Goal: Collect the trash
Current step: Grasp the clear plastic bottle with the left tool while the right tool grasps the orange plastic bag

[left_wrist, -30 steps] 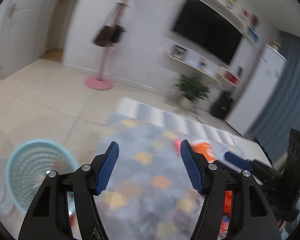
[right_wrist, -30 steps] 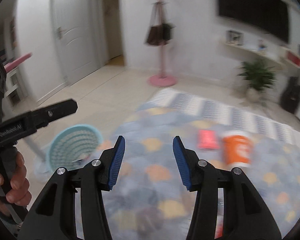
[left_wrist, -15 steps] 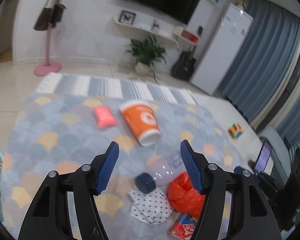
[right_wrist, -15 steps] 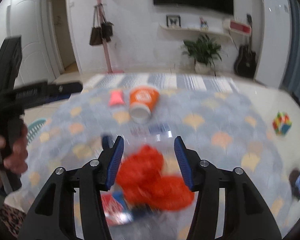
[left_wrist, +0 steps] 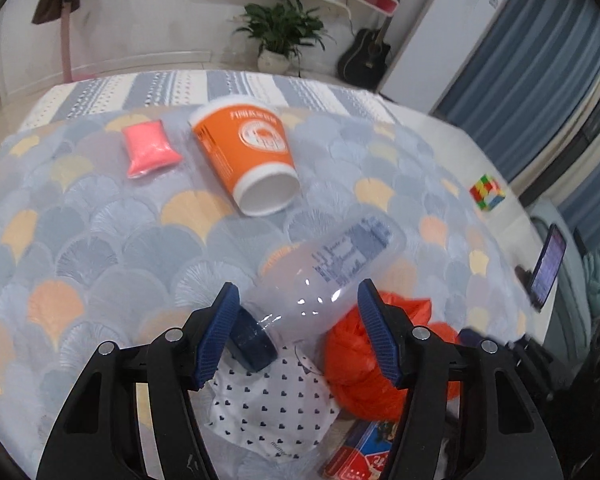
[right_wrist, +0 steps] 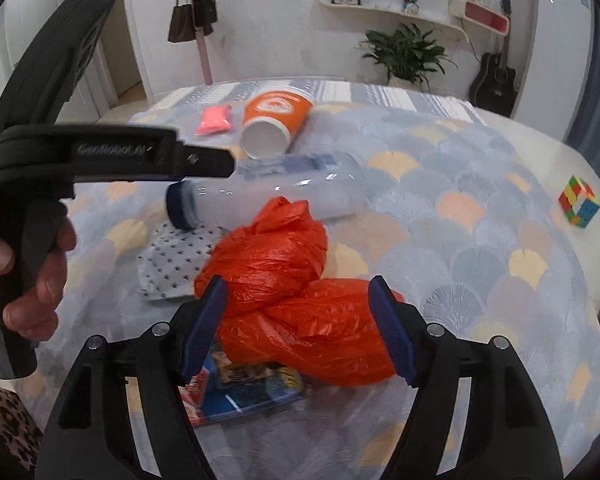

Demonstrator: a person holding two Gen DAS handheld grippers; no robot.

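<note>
Trash lies on a patterned rug point(left_wrist: 100, 240). My left gripper point(left_wrist: 298, 336) is open, its fingers astride a clear plastic bottle point(left_wrist: 328, 276) with a dark blue cap point(left_wrist: 252, 344). My right gripper point(right_wrist: 296, 324) is open around a crumpled orange plastic bag point(right_wrist: 296, 280). The bottle point(right_wrist: 284, 194) also shows in the right wrist view, just beyond the bag. An orange paper cup point(left_wrist: 246, 156) lies on its side, with a pink packet point(left_wrist: 148, 152) to its left. A white dotted wrapper point(left_wrist: 268, 412) and a red-blue wrapper point(right_wrist: 240, 388) lie near the bag.
A coloured puzzle cube point(left_wrist: 486, 192) lies on the rug at the right, and a phone point(left_wrist: 548, 264) stands farther right. A potted plant point(left_wrist: 278, 36), a guitar point(left_wrist: 366, 60) and a white fridge point(left_wrist: 448, 32) stand by the far wall.
Both grippers swung away from the blue basket and the floor, then dropped close to the trash pile. The left now frames the bottle, the right the orange bag. Both stay open.
</note>
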